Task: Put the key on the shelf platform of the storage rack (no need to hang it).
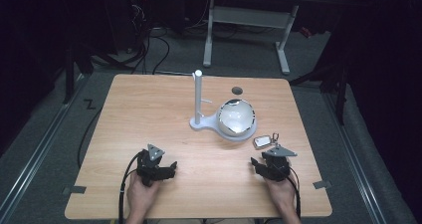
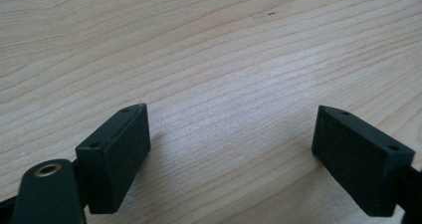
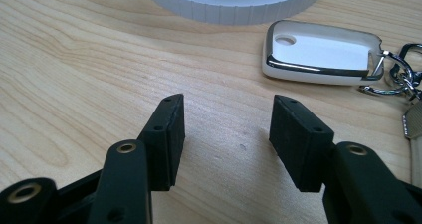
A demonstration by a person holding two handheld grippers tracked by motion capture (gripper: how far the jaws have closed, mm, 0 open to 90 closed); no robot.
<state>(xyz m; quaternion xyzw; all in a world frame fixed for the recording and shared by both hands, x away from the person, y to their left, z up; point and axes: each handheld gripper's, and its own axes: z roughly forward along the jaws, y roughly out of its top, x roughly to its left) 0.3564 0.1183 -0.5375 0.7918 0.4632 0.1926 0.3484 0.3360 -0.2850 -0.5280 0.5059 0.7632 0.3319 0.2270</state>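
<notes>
- The left gripper (image 1: 171, 168) rests low over the wooden table (image 1: 164, 104) near its front edge, jaws spread wide with only bare wood between them.
- The right gripper (image 1: 255, 163) sits at the front right, jaws parted and holding nothing.
- Just beyond it lies a white key fob (image 3: 321, 52) flat on the table, with a metal key ring (image 3: 400, 74) at its end, untouched.
- Behind the fob stands a white stand (image 1: 198, 102) whose base carries a round bowl (image 1: 235, 116).
</notes>
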